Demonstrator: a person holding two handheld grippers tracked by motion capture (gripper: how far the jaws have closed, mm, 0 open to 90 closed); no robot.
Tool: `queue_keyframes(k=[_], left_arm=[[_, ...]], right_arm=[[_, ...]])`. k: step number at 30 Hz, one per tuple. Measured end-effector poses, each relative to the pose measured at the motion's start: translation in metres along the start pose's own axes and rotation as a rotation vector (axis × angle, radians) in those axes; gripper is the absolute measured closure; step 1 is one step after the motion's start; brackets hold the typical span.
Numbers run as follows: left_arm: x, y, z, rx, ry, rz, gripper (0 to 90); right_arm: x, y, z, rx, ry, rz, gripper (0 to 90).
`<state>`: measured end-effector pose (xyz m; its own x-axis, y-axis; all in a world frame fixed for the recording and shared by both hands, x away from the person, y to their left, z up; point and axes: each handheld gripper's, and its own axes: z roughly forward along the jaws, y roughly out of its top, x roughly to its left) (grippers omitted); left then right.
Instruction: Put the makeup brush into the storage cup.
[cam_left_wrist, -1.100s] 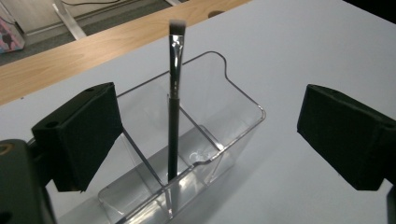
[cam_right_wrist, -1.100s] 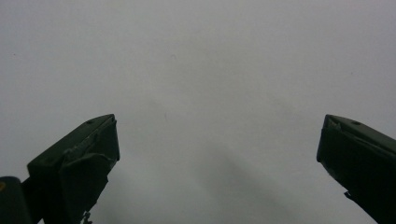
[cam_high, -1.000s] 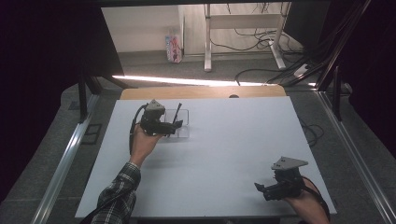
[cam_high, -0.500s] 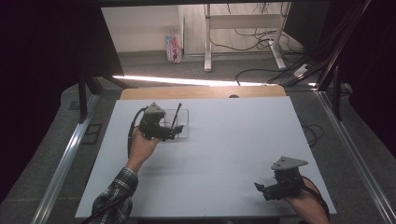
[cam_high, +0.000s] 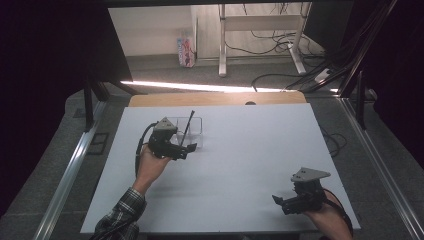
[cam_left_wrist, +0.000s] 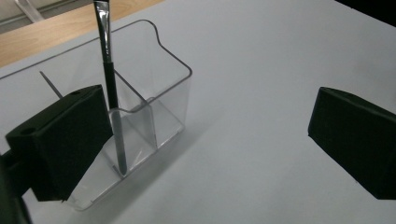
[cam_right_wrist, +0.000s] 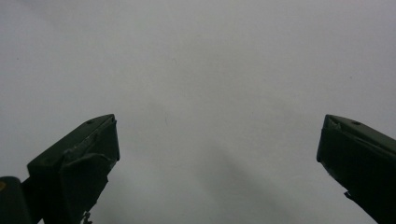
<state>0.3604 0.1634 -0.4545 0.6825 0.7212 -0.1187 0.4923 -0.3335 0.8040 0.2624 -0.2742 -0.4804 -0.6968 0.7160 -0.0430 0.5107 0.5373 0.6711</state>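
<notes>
My left gripper (cam_high: 186, 150) sits just this side of the clear holder (cam_left_wrist: 140, 116), and I read this as the letting-go step: the jaws have just been opening and now stand wide, with nothing pressed between them. In the left gripper view the brush (cam_left_wrist: 111, 93) stands beside the left jaw, close against its inner face but not clamped, its lower end down in the near compartment of the holder and its upper end leaning away from me toward the wooden edge (cam_left_wrist: 56, 32) of the table. The right jaw is well apart from it, over bare white tabletop (cam_left_wrist: 261, 93). So I judge the brush is placed and released. Next I would back the left gripper straight away from the holder, keeping the left jaw from brushing the handle or nudging the light clear wall, since either could tip the brush or slide the holder. Farther right, my right gripper (cam_high: 285, 200) rests near the table's near edge, well apart from the holder; in the right gripper view its jaws are spread wide over plain white surface (cam_right_wrist: 210, 70), holding nothing, ready if a second item is called for.
</notes>
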Motion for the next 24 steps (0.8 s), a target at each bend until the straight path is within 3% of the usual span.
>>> queue_keyframes(k=[24], left_arm=[[-0.024, -0.016, -0.016, 0.027, -0.002, 0.028, 0.0]], right_arm=[[-0.002, 0.0, -0.003, -0.014, -0.002, 0.004, 0.0]])
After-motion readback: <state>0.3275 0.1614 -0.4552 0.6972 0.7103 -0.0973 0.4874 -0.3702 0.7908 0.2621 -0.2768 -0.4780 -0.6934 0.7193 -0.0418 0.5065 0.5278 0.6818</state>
